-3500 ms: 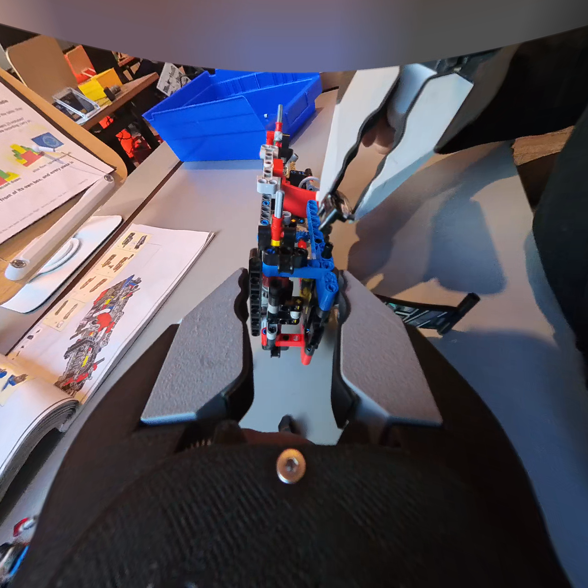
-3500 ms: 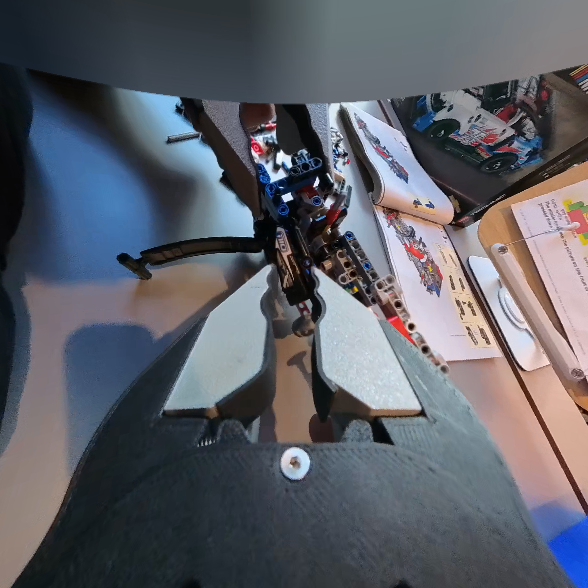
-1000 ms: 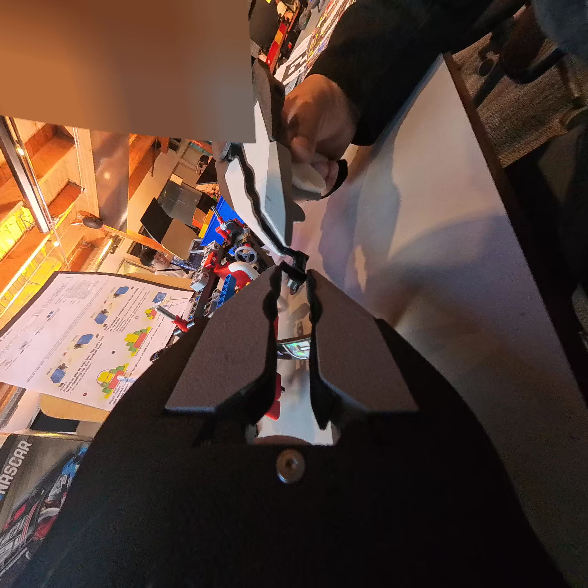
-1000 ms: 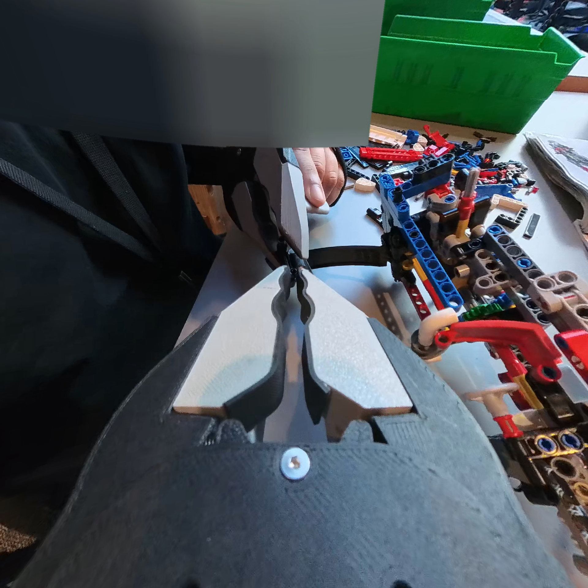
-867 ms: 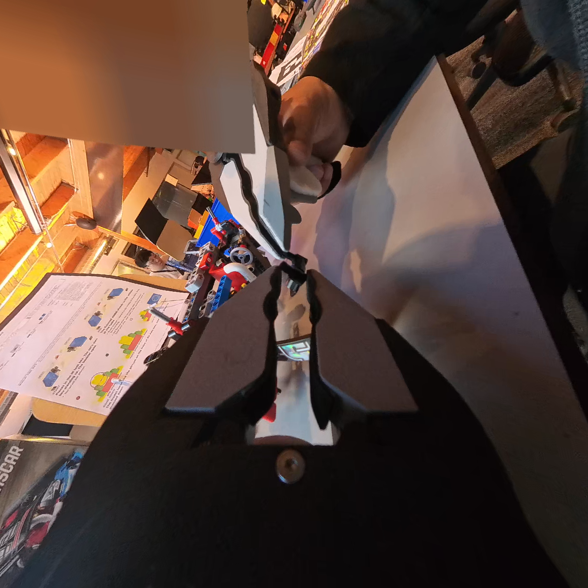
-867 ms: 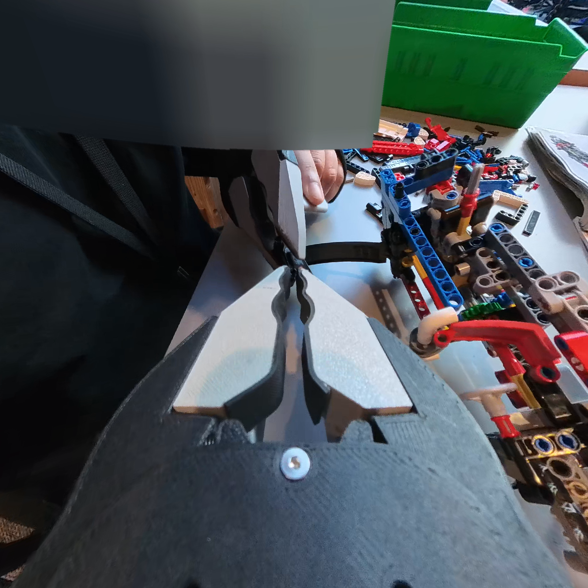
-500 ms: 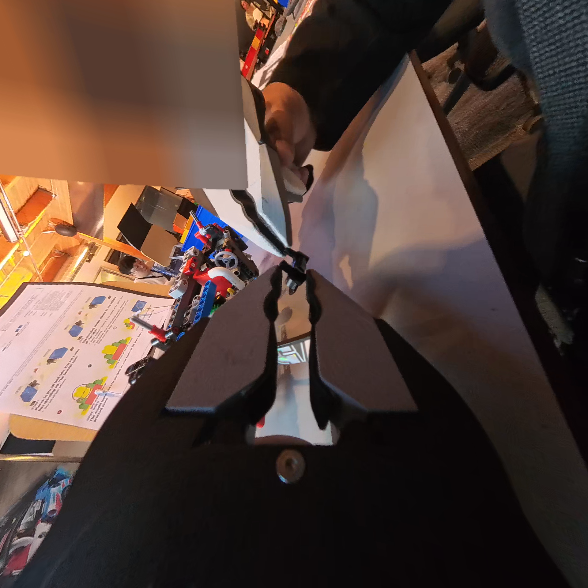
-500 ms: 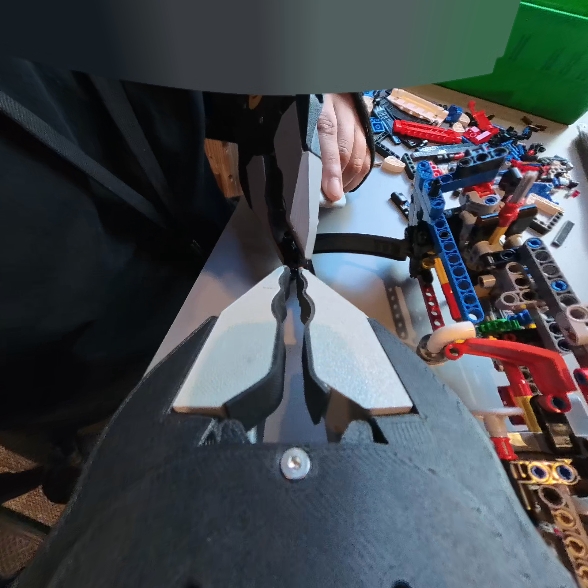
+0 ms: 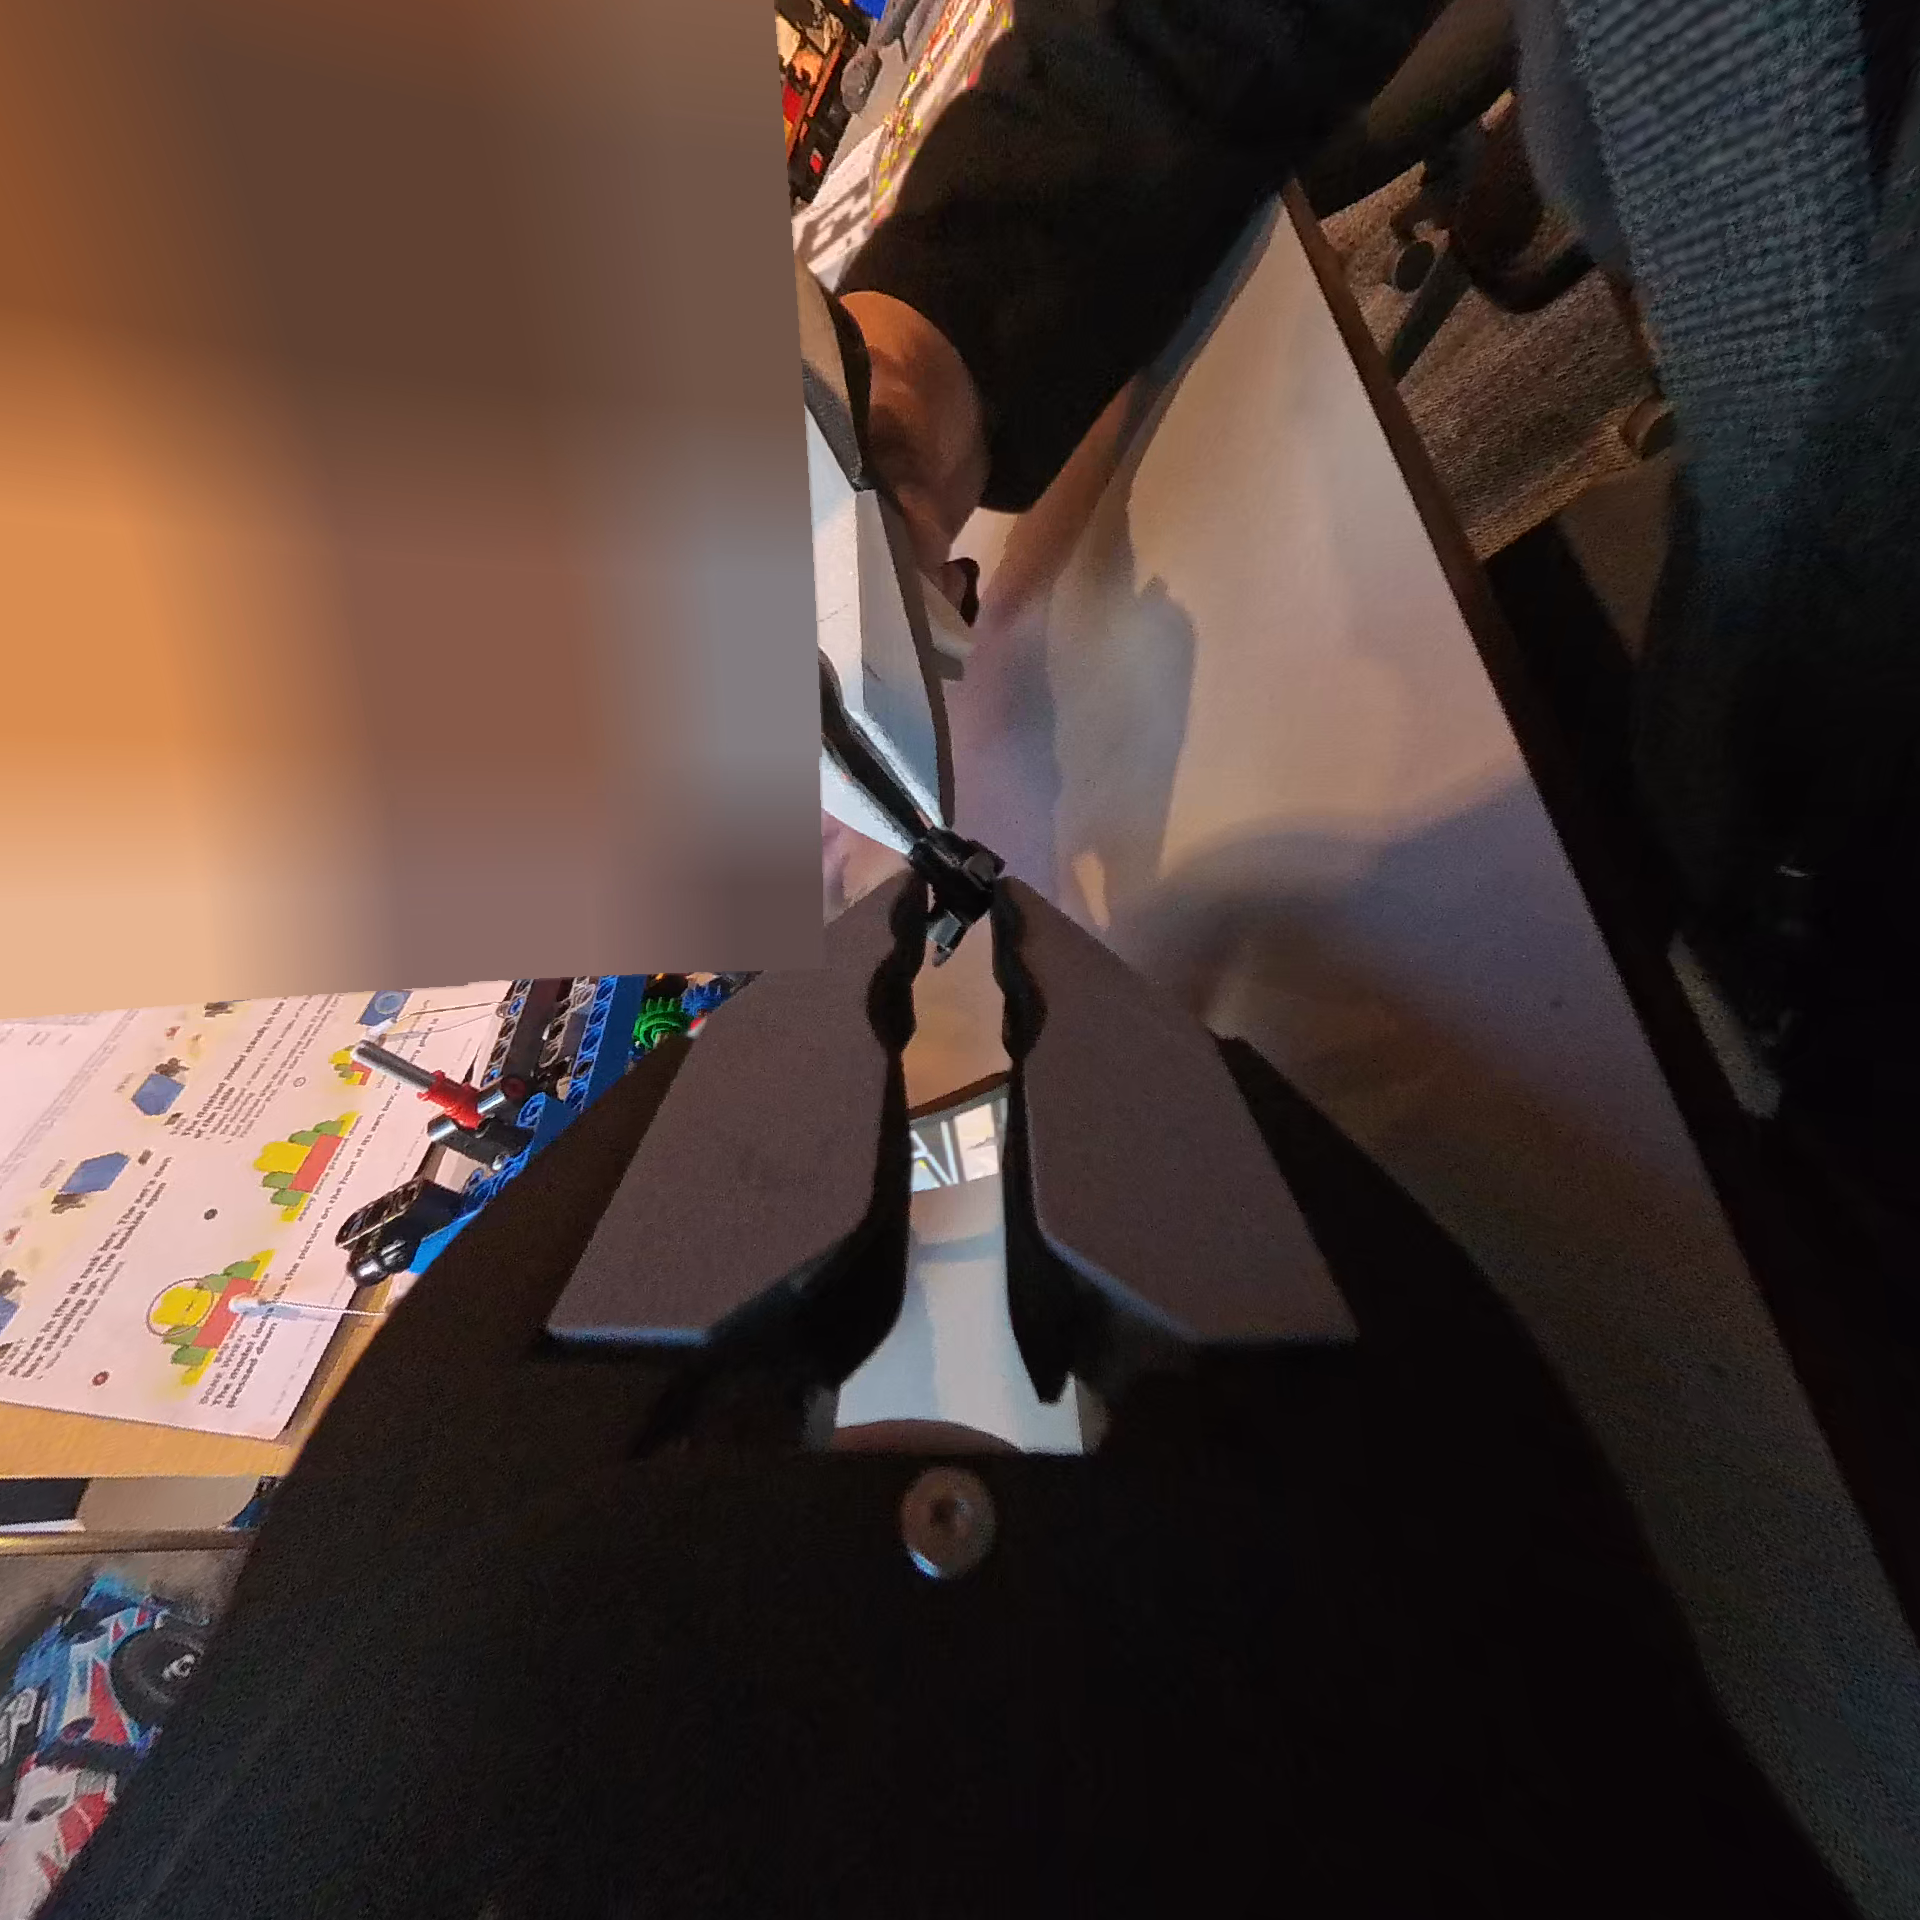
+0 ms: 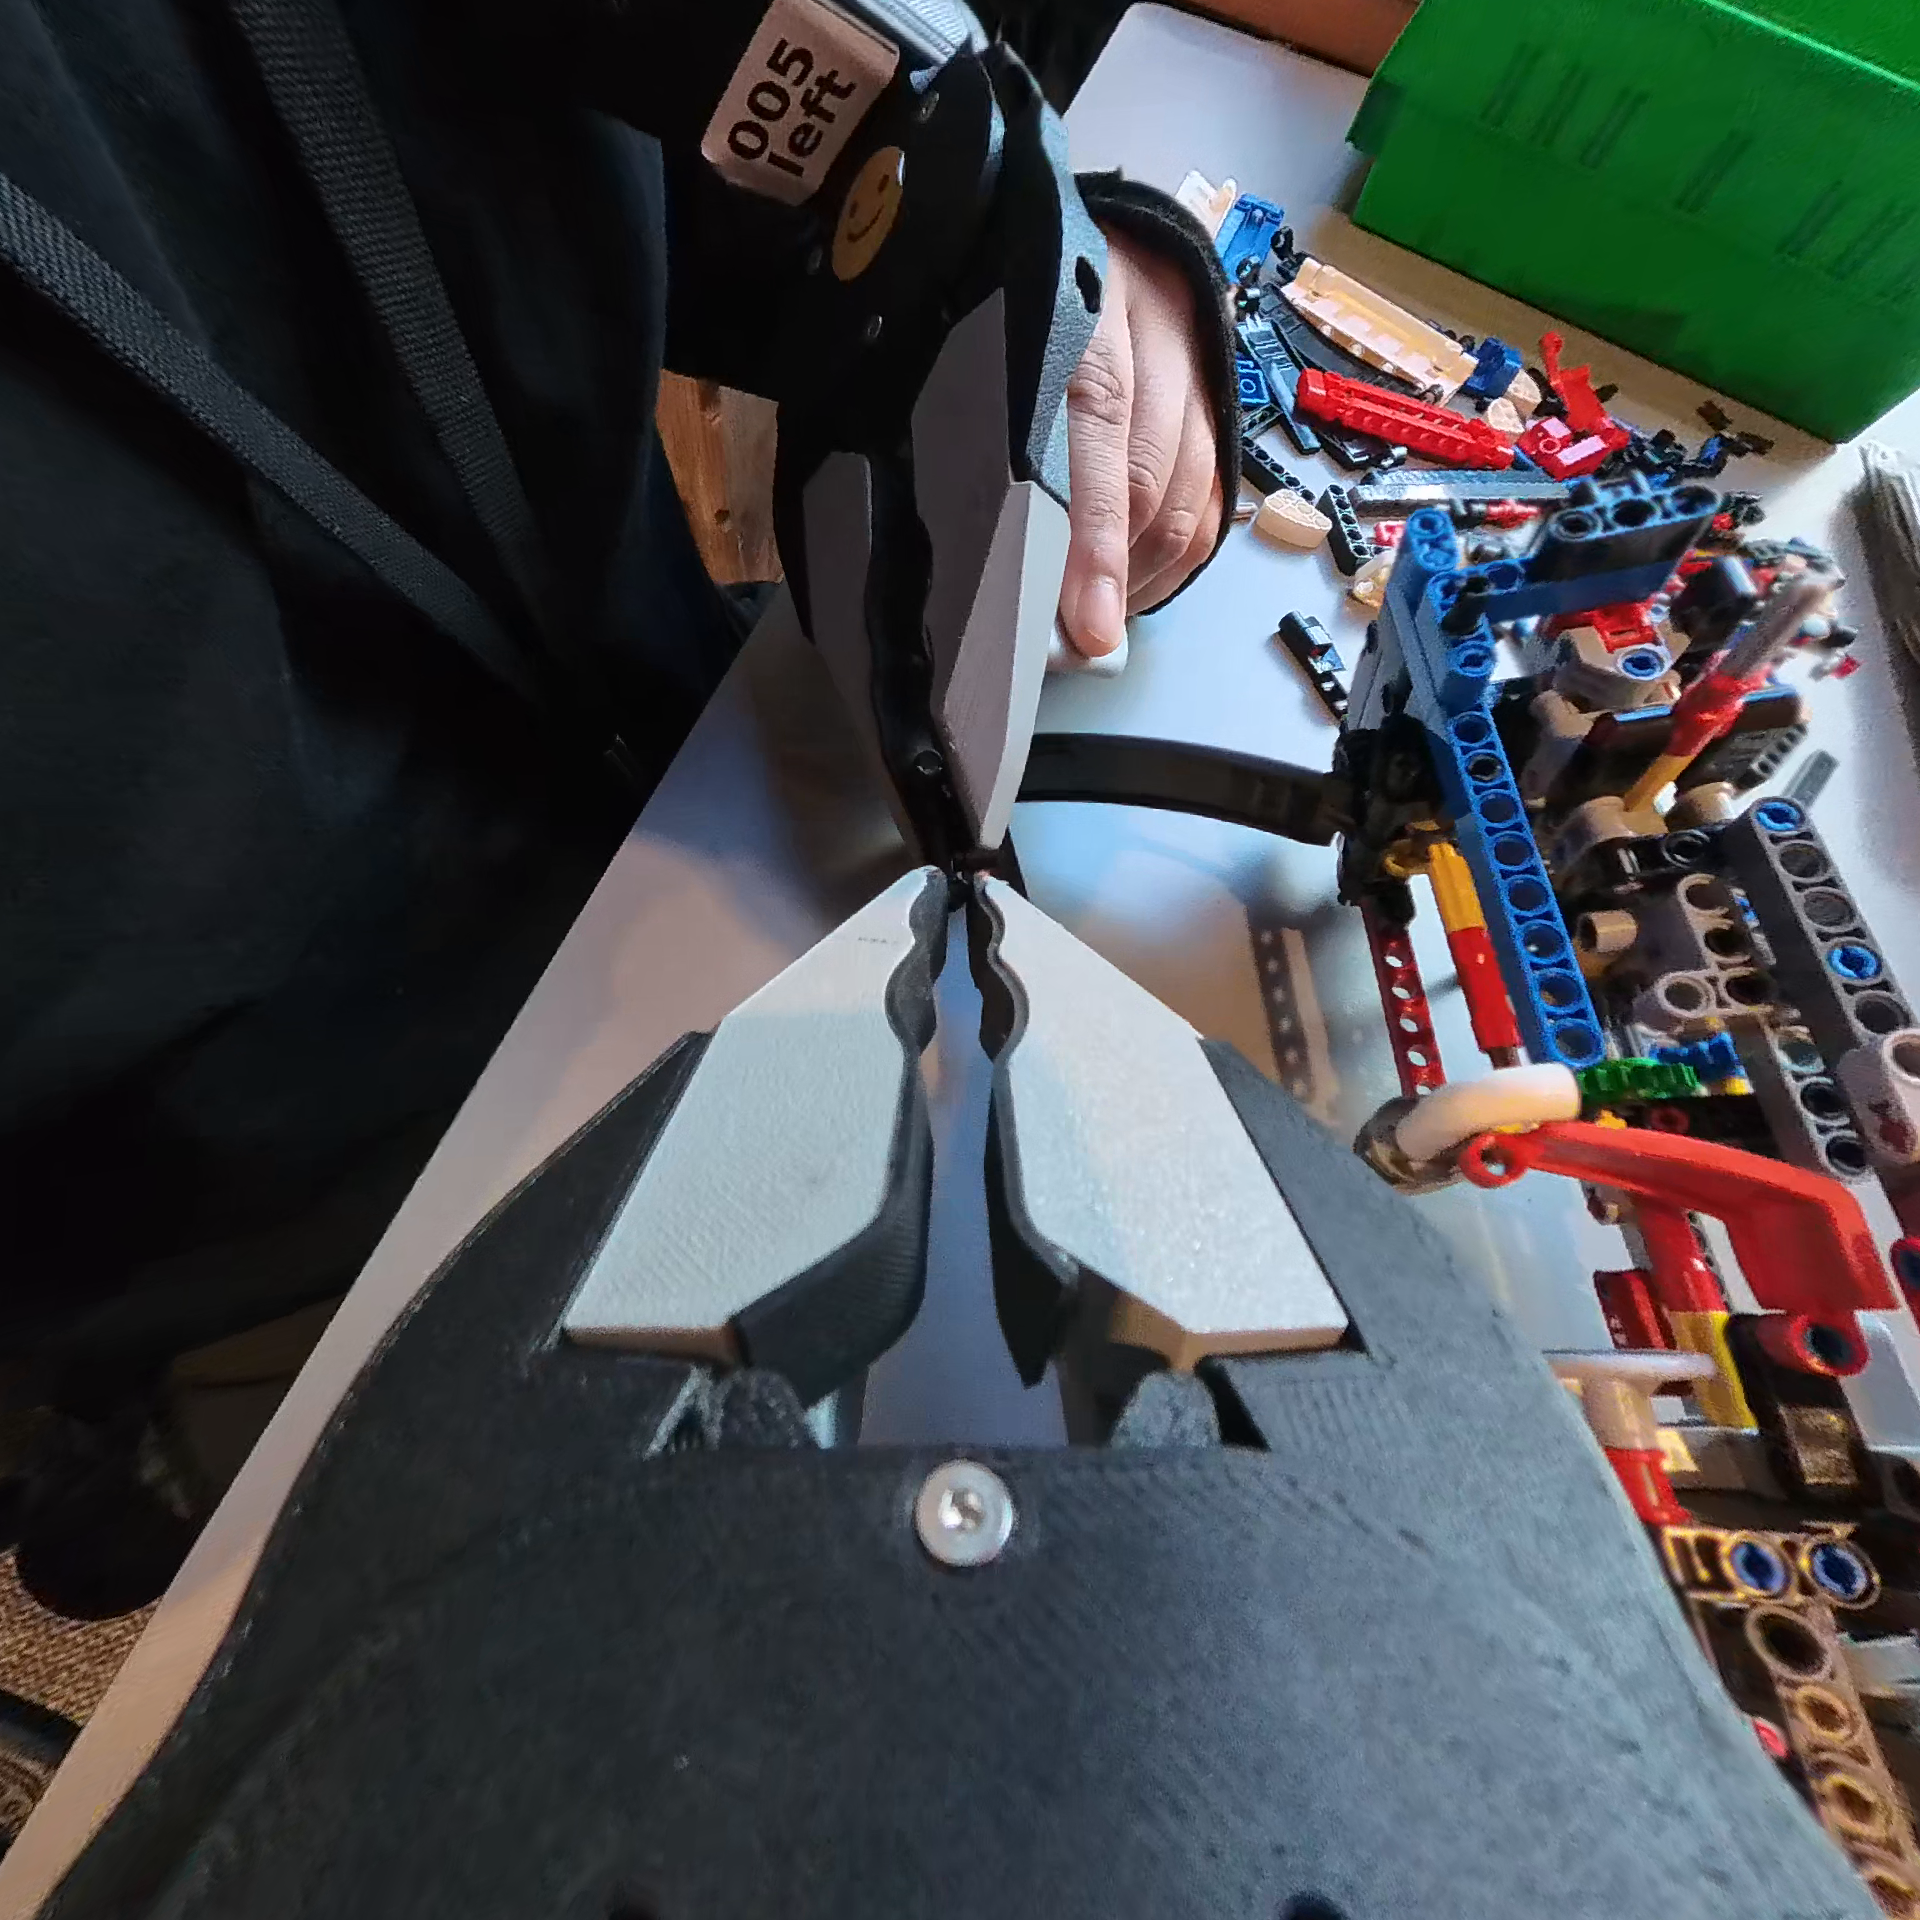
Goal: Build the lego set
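Meeting tip to tip above the near edge of the pale grey table (image 10: 1143, 894), the 2 grippers share 1 tiny black plastic connector piece (image 9: 954, 883). The left gripper (image 9: 951, 920) has its dark fingers nearly together and pinched on that piece; the right gripper (image 10: 961, 894) is likewise almost closed at its tips, apparently nipping the same part (the contact itself is too small to read clearly). The half-built blue, red and grey beam model (image 10: 1558, 883) lies on the table to the side, well apart from both, with a long curved black arm (image 10: 1174, 790) reaching toward them. Loose red, blue and tan bricks (image 10: 1392, 416) lie beyond, before a green plastic bin (image 10: 1662, 177).

To do this hand-off well, I would keep 1 grip firm until the other is seated square, then release slowly. A skewed pinch could flick the piece off the table.
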